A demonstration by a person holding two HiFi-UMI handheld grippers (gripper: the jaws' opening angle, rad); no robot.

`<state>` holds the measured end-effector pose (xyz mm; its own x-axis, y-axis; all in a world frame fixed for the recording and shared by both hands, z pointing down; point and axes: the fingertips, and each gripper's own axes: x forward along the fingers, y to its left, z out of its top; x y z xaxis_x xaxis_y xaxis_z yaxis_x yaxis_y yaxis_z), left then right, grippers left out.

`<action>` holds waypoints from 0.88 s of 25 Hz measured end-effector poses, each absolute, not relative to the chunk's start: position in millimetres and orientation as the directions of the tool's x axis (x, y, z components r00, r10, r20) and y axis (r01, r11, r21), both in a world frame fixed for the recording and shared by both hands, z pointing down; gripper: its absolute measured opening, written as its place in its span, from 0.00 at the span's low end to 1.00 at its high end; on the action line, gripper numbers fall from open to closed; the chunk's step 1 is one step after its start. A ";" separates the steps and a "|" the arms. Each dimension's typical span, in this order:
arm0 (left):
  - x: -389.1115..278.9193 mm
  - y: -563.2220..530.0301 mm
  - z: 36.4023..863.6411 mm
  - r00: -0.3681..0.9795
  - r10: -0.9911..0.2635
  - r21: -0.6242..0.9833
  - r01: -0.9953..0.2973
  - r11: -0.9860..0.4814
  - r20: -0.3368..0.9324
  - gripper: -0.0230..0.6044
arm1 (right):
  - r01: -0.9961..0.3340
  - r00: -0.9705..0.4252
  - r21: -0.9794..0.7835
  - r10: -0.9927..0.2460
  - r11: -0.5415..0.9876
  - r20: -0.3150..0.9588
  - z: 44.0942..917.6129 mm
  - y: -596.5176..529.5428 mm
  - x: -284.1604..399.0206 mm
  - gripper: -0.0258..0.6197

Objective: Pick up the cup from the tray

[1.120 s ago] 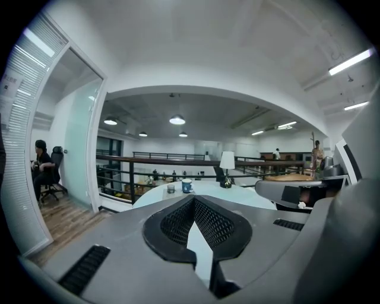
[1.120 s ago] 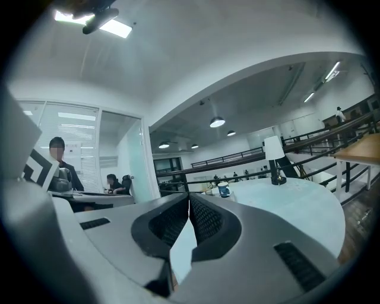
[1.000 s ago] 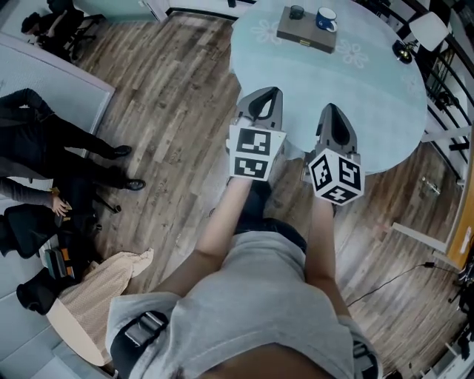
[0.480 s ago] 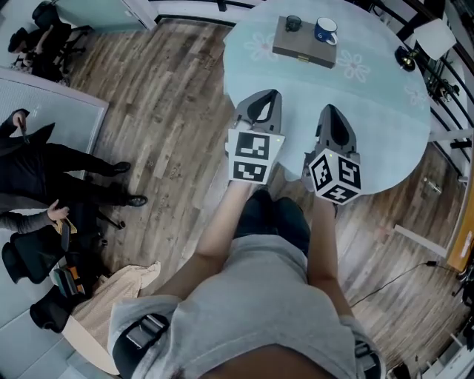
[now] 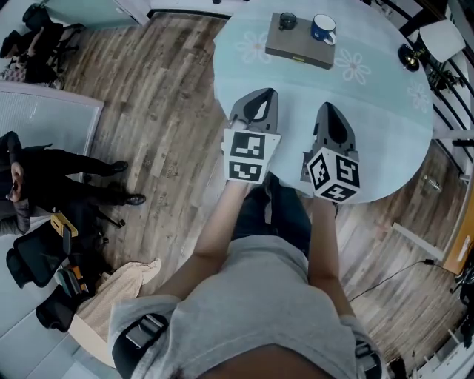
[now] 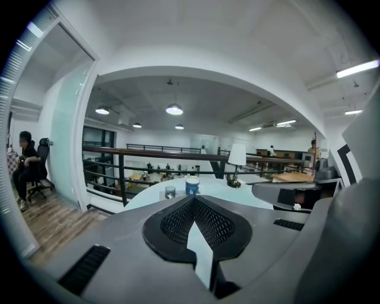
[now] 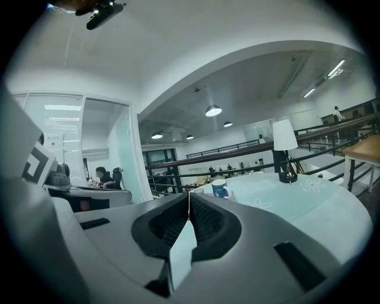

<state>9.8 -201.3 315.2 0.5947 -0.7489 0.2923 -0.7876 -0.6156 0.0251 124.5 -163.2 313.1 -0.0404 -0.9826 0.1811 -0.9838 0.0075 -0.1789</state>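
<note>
A blue mug with white inside (image 5: 323, 29) stands on a flat brown tray (image 5: 300, 49) at the far side of the round pale-blue table (image 5: 385, 111). A small dark glass (image 5: 287, 21) stands on the same tray, left of the mug. My left gripper (image 5: 261, 98) and right gripper (image 5: 329, 112) hover side by side over the table's near edge, both shut and empty, well short of the tray. The mug (image 6: 192, 186) and the glass (image 6: 170, 192) show just beyond the shut jaws in the left gripper view. The right gripper view has the mug (image 7: 220, 188) above its shut jaw tips.
A white-shaded lamp (image 5: 429, 37) on a dark base stands at the table's far right. Black railing runs behind the table. Wooden floor lies to the left, where seated people (image 5: 44, 174), office chairs and bags stand. A beige cloth (image 5: 111, 289) lies on the floor nearby.
Both grippers and the person have moved forward toward the table; they now reach over its near edge. The tray and mug lie closer. Jaws stayed shut.
</note>
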 end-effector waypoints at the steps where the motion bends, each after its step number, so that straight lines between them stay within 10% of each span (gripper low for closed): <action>1: 13.7 -206.8 315.6 0.592 -0.751 0.025 -0.790 -0.612 0.292 0.04 | -0.984 -0.045 -0.180 -0.982 0.011 0.182 313.8 -169.3 128.9 0.05; 22: 68.2 -296.6 352.6 0.524 -0.774 0.019 -0.832 -0.554 0.357 0.04 | -0.987 -0.074 -0.155 -0.976 0.043 0.203 339.6 -273.9 211.7 0.05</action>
